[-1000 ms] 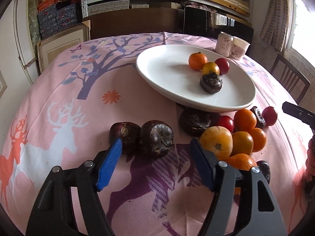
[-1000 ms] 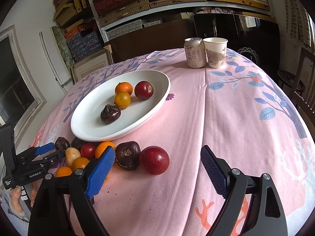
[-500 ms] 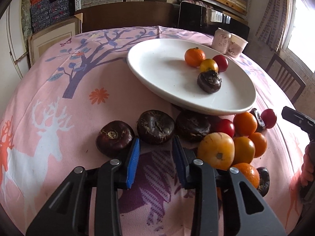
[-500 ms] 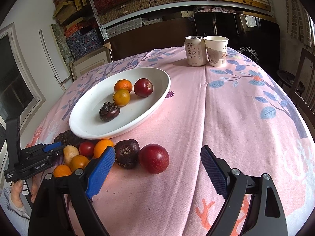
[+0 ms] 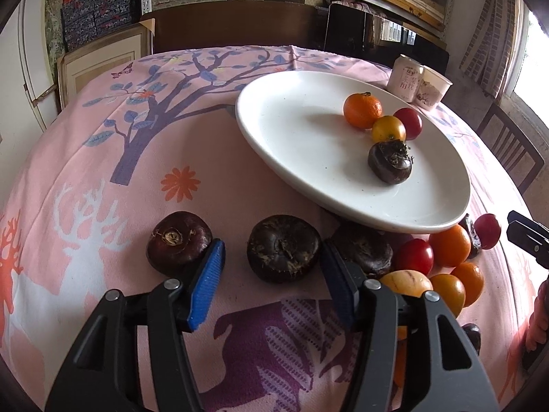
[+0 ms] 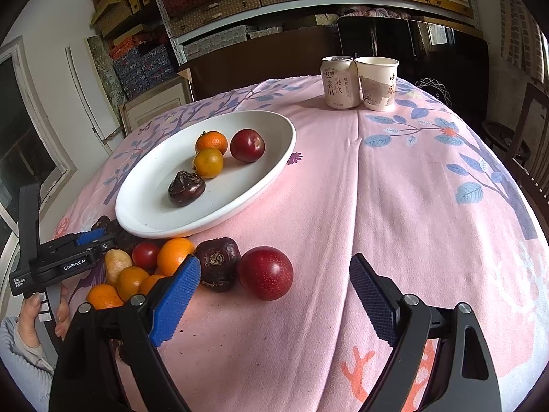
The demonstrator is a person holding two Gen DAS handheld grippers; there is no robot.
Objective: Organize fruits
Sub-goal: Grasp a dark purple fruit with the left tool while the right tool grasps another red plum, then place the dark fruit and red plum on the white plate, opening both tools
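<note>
Left gripper [image 5: 272, 276]: jaws just reopened, apart — a dark brown round water chestnut [image 5: 284, 252] sits between the blue pads, not pressed.
Left neighbour: a second dark water chestnut [image 5: 179, 240] just outside the left pad, near the table's front edge.
Right neighbour: a third dark chestnut [image 5: 365, 250] behind the right finger, against the white oval plate [image 5: 308, 144].
Fruit heap [image 5: 442, 267]: oranges and red fruits crowd the right — beside the plate's near rim.
Plate contents: orange, yellow and red fruit plus one chestnut.
Right gripper [image 6: 274, 295]: jaws wide, empty, a red plum [image 6: 266, 272] just ahead.
Far edge: drink can [image 6: 338, 81], paper cup [image 6: 376, 82].
</note>
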